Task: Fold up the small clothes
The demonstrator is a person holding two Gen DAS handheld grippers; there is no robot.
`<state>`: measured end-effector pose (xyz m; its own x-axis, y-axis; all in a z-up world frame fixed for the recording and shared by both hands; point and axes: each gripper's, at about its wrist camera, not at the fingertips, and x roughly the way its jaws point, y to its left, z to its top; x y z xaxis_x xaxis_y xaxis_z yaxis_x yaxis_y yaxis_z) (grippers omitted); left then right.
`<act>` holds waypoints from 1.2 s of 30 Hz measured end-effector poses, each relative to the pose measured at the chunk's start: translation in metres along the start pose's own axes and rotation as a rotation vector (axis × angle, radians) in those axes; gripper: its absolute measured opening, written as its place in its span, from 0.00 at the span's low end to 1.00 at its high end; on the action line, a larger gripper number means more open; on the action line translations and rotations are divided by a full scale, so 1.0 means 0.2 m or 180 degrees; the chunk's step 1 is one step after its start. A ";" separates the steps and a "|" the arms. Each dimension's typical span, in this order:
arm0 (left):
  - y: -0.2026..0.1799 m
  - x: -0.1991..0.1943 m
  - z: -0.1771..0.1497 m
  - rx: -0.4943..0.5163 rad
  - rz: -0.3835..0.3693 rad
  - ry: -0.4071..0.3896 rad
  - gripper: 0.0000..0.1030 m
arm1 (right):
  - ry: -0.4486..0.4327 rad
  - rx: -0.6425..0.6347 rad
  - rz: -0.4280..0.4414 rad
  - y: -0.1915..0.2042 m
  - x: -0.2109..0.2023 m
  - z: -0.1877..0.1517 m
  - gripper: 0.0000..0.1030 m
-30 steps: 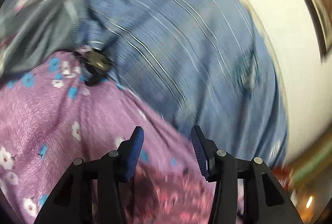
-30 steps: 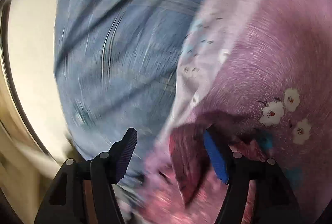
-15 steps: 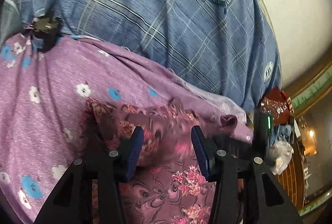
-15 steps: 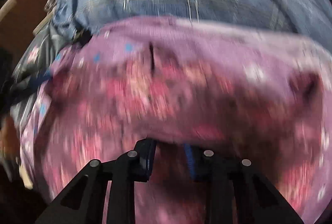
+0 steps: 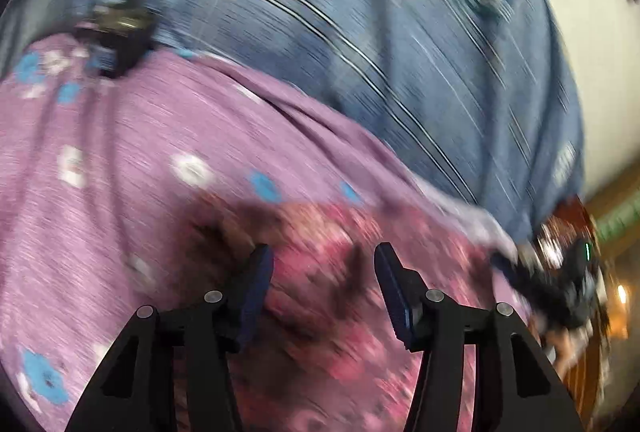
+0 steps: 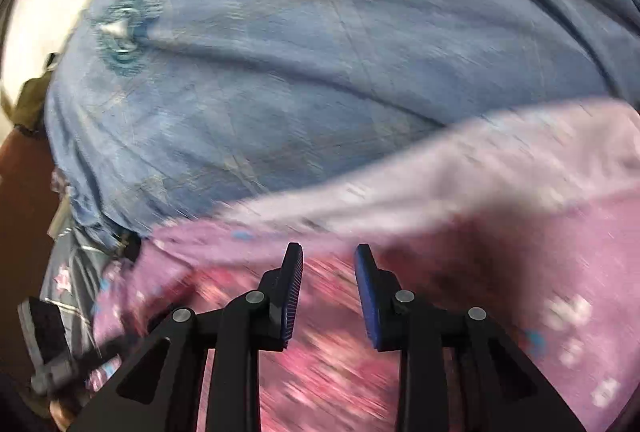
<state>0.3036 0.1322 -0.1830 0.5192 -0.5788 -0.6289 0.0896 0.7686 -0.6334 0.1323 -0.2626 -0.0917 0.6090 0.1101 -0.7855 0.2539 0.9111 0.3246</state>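
A small maroon and pink floral garment point(image 5: 320, 312) lies on a purple flowered cloth point(image 5: 120, 152). My left gripper point(image 5: 324, 268) is open just above the garment, its jaws apart with nothing between them. In the right wrist view the same garment point(image 6: 328, 352) lies under my right gripper point(image 6: 329, 264), which is open with a narrower gap and holds nothing. Both views are blurred by motion. The right gripper point(image 5: 560, 280) also shows at the right edge of the left wrist view.
A blue checked sheet point(image 5: 400, 32) with a round emblem point(image 6: 124, 32) covers the bed beyond the purple cloth. A dark small object point(image 5: 120, 32) lies at the purple cloth's far corner. A pale wall point(image 5: 580, 52) stands behind.
Both grippers are moving fast over the garment; the views have swung. The right gripper's jaws have opened from nearly shut to a wider gap. The left gripper stays open.
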 end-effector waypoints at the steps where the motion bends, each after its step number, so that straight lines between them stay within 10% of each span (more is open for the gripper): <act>1: 0.02 -0.02 0.01 -0.0075 0.0011 -0.0160 0.51 | 0.0039 0.0032 -0.0079 -0.05 0.03 0.00 0.28; 6: 0.08 -0.15 0.10 -0.0117 0.0489 -0.0928 0.51 | -0.0278 0.0478 -0.0613 -0.30 0.09 0.10 0.29; 9: 0.06 -0.26 0.11 -0.0270 0.0278 -0.1047 0.52 | -0.0359 0.0521 -0.0260 -0.27 0.00 0.10 0.29; 14: 0.08 -0.39 0.11 -0.0117 0.0723 -0.0970 0.58 | 0.0294 -0.0487 0.0603 0.29 0.03 -0.11 0.29; 19: 0.09 -0.35 0.14 -0.0255 0.0716 -0.0584 0.58 | 0.1040 -0.1410 0.0878 0.95 0.37 -0.40 0.26; 23: 0.11 -0.39 0.17 -0.0136 0.0873 -0.0456 0.58 | 0.0697 -0.1177 0.0754 1.19 0.61 -0.27 0.25; 28: 0.17 -0.54 0.13 -0.0131 0.0817 -0.0401 0.58 | 0.0062 -0.0617 0.1011 1.07 0.41 -0.12 0.29; 36: 0.23 -0.75 -0.23 -0.0016 0.0351 -0.0198 0.57 | 0.0152 -0.0838 0.0802 0.69 -0.18 -0.58 0.29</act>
<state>0.1908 0.2408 -0.1383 0.5773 -0.4726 -0.6659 0.0249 0.8253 -0.5642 0.0577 -0.0956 -0.0797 0.5905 0.3569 -0.7238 -0.1055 0.9233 0.3692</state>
